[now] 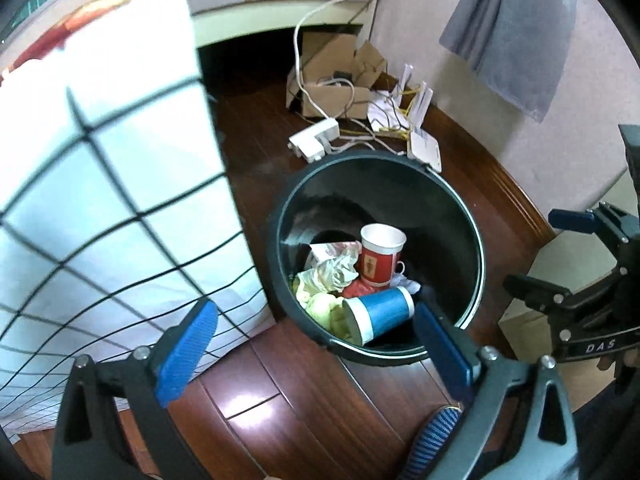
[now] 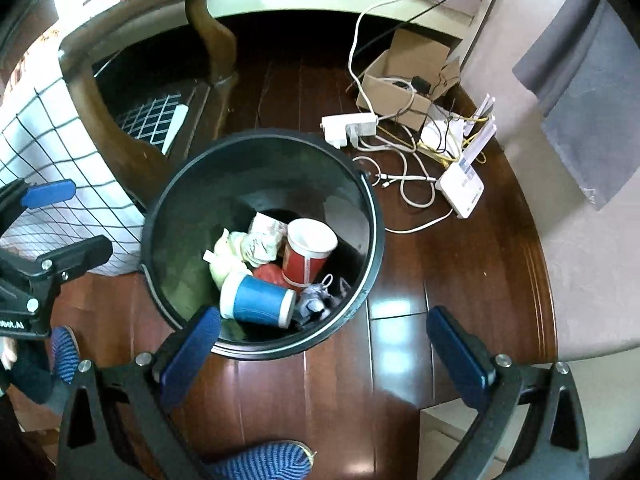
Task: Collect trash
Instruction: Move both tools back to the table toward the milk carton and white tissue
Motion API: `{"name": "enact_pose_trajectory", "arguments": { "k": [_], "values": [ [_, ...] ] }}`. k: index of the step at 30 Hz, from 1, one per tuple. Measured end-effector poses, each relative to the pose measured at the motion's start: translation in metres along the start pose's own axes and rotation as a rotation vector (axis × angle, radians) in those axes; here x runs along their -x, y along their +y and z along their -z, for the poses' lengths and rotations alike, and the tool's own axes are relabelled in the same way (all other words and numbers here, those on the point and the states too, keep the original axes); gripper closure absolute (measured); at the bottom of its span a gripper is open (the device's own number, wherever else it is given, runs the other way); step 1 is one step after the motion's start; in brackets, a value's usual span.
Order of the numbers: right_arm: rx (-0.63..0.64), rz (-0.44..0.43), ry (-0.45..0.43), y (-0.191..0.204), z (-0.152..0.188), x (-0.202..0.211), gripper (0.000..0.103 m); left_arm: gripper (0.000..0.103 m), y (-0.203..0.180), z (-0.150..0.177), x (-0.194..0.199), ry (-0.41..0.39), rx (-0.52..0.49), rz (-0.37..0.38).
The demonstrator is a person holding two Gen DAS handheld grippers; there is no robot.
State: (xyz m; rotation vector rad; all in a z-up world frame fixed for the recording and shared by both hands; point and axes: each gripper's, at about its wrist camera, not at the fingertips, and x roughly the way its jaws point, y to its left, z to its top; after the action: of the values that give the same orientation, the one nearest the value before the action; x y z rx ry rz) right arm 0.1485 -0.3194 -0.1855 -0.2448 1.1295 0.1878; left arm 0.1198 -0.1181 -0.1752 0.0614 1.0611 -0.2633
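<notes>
**Both grippers empty above a bin that holds the trash**

The dark wooden floor (image 2: 460, 280) fills most of both views, and the black round bin (image 2: 168, 216) stands on it as the landmark for everything else. To the bin's left hangs a white sheet with a black grid (image 1: 120, 200), draped down beside it to the floor. Behind the bin, against the wall, sits an open cardboard box (image 2: 396, 84), with a white power strip (image 2: 350, 128), a tangle of cables and a white router (image 2: 460, 190) between box and bin.

The left gripper (image 1: 316, 344) hovers over the near rim of the bin with its blue pads spread wide and nothing between them. The right gripper (image 2: 332, 352) hangs over the bin's near edge and the floor just beside it, its jaws likewise wide apart and empty.

Inside the bin lies the trash: a red paper cup (image 2: 308, 254) standing roughly upright towards the far side, a blue paper cup (image 2: 256, 300) lying on its side nearest the grippers, crumpled pale paper (image 2: 260, 242) and yellowish scraps (image 1: 320, 306) beside them.

A foot in a blue striped sock (image 2: 264, 462) rests on the floor in front of the bin.
</notes>
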Motion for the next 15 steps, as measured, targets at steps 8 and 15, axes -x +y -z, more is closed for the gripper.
{"name": "enact_pose_trajectory", "arguments": {
  "k": [8,15],
  "values": [
    [-0.005,0.006,-0.066,0.014,0.000,0.038,0.000,0.003,0.005,0.006,0.039,-0.065,0.002,-0.024],
    [0.031,0.013,-0.141,0.032,-0.012,0.074,0.000,0.003,0.014,0.003,0.070,-0.127,0.008,-0.045]
  ]
}}
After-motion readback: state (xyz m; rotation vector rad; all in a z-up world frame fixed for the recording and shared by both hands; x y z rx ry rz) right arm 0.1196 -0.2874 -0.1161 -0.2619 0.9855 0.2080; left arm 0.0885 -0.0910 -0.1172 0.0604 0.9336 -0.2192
